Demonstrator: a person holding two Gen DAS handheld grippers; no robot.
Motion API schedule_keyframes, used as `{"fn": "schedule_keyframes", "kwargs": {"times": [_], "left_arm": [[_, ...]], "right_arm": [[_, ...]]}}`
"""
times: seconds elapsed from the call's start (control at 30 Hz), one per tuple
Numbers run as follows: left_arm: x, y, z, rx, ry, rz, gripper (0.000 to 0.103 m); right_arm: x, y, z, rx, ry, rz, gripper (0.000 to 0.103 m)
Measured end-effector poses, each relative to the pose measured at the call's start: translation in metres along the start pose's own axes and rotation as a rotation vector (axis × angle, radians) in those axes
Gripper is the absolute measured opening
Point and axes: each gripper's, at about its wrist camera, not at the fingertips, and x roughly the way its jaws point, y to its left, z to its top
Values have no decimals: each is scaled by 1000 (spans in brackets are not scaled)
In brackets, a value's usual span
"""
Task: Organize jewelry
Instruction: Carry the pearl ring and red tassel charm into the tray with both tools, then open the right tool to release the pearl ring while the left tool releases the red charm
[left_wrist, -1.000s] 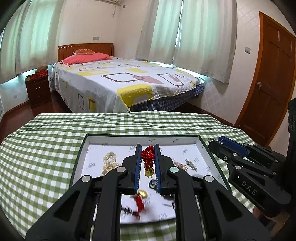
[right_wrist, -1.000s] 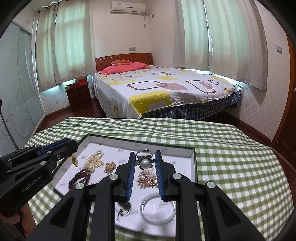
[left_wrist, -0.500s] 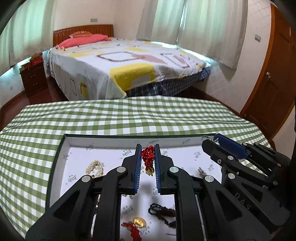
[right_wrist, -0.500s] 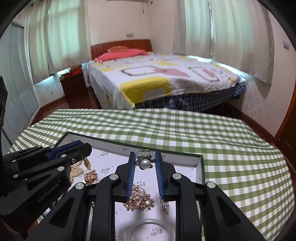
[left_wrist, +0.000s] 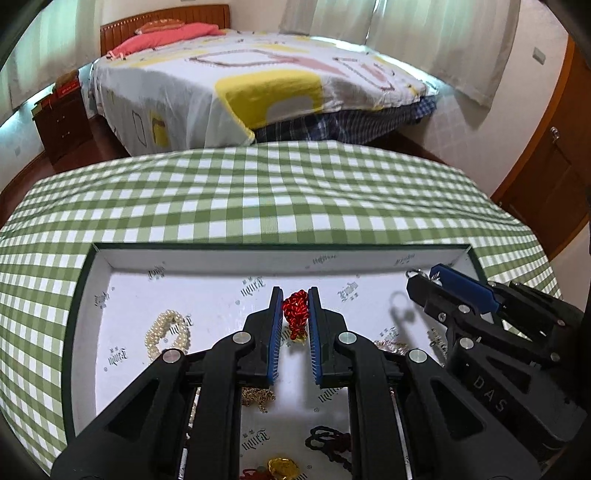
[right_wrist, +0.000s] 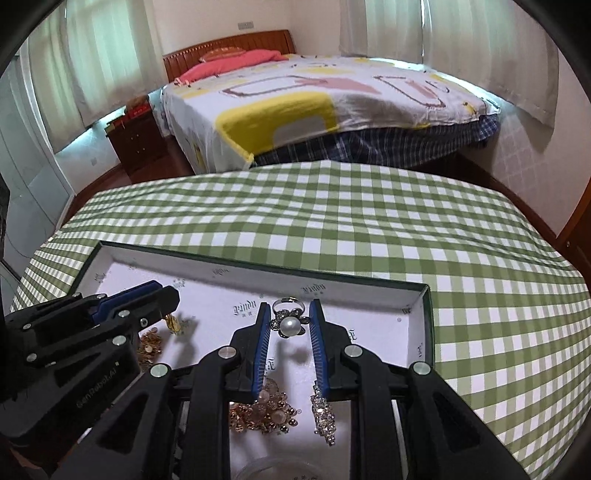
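On the bench's green-checked cloth (left_wrist: 280, 206), a shallow white-lined tray (left_wrist: 221, 258) with a dark green rim holds loose jewelry: a pearl strand (left_wrist: 168, 330), a gold chain (left_wrist: 258, 397), dark beads (left_wrist: 328, 443), a gold piece (left_wrist: 283, 468), a gold bead cluster (right_wrist: 266, 415) and a rhinestone strip (right_wrist: 324, 415). Left gripper (left_wrist: 295, 314): fingers narrowed on a knotted red cord ornament (left_wrist: 296, 314). Right gripper (right_wrist: 289, 325): fingers pinching a pearl flower ring (right_wrist: 289, 322).

Soft daylight filters through the curtains (right_wrist: 461, 33); small shadows fall on the tray (left_wrist: 207, 280) floor. Fisheye bending and dark vignetting mark the corners; slight blur throughout.
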Motion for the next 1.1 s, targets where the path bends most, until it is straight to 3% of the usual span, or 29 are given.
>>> {"fn": "schedule_keyframes", "kwargs": {"times": [0.5, 0.6, 0.77, 0.83, 0.9, 1.1], "left_arm": [[16, 3, -1, 11, 45, 24, 17], [16, 4, -1, 5, 45, 22, 28], [15, 4, -1, 9, 41, 23, 30], [14, 3, -1, 11, 38, 24, 39], [11, 4, -2, 8, 25, 34, 47], [5, 9, -3, 6, 10, 45, 54]], "right_arm": [[16, -3, 1, 1, 56, -26, 22], [17, -3, 1, -1, 55, -30, 23], [17, -2, 1, -6, 54, -32, 24], [16, -2, 0, -5, 48, -35, 34], [15, -3, 0, -4, 41, -42, 36], [12, -3, 0, -2, 26, -49, 41]]}}
